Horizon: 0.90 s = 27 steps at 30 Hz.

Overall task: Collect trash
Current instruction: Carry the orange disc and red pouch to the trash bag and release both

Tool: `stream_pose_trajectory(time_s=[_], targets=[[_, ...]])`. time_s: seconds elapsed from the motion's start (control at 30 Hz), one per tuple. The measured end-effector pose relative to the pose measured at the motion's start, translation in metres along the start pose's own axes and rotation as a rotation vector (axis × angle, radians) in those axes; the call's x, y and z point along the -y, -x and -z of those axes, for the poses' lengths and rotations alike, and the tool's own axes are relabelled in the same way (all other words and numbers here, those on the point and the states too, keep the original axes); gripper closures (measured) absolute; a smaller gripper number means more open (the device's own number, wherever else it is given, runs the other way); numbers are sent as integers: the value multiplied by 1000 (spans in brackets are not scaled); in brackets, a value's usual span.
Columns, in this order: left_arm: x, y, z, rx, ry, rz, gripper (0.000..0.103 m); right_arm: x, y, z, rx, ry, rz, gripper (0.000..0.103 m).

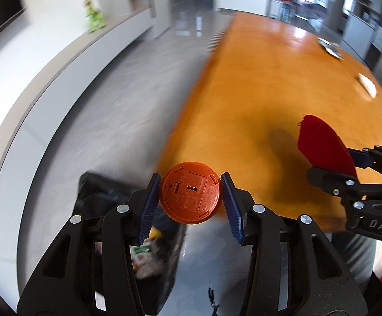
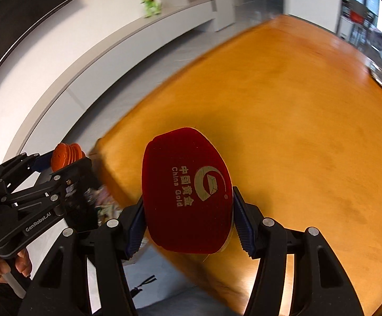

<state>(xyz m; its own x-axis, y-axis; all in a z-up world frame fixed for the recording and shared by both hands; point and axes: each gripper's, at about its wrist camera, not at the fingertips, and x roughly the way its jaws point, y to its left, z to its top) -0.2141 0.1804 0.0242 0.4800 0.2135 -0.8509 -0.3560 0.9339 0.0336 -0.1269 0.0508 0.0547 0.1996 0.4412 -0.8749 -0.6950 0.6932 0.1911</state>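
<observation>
My left gripper [image 1: 191, 197] is shut on a round orange plastic disc [image 1: 191, 192], held above a black trash bag [image 1: 127, 237] that stands on the floor with wrappers inside. The disc also shows in the right wrist view [image 2: 65, 156], with the left gripper [image 2: 67, 163] beside the table edge. My right gripper [image 2: 188, 210] is shut on a dark red velvet pouch [image 2: 185, 192] printed "China Gold", held over the orange wooden table [image 2: 296, 131]. The pouch also shows in the left wrist view [image 1: 325, 147], with the right gripper [image 1: 349, 166] at the right.
Small bits of litter [image 1: 330, 47] and a white scrap [image 1: 367, 84] lie at the table's far end. A green toy [image 1: 94, 17] sits on a long white ledge along the wall. Grey floor lies between ledge and table.
</observation>
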Motion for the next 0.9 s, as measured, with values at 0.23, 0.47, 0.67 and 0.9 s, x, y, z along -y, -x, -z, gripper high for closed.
stream_pose_trajectory(time_s=[0.23, 0.47, 0.67, 0.9], targets=[[-83, 9, 46, -22, 161, -108, 57, -81, -28, -4, -52, 144, -95, 43], [-167, 13, 99, -79, 357, -223, 57, -167, -62, 11, -127, 292, -191, 43], [-214, 9, 129, -131, 528, -285, 15, -202, -79, 16, -162, 344, -207, 17], [-222, 13, 129, -118, 539, -357, 6, -200, -73, 18, -126, 367, -186, 17]])
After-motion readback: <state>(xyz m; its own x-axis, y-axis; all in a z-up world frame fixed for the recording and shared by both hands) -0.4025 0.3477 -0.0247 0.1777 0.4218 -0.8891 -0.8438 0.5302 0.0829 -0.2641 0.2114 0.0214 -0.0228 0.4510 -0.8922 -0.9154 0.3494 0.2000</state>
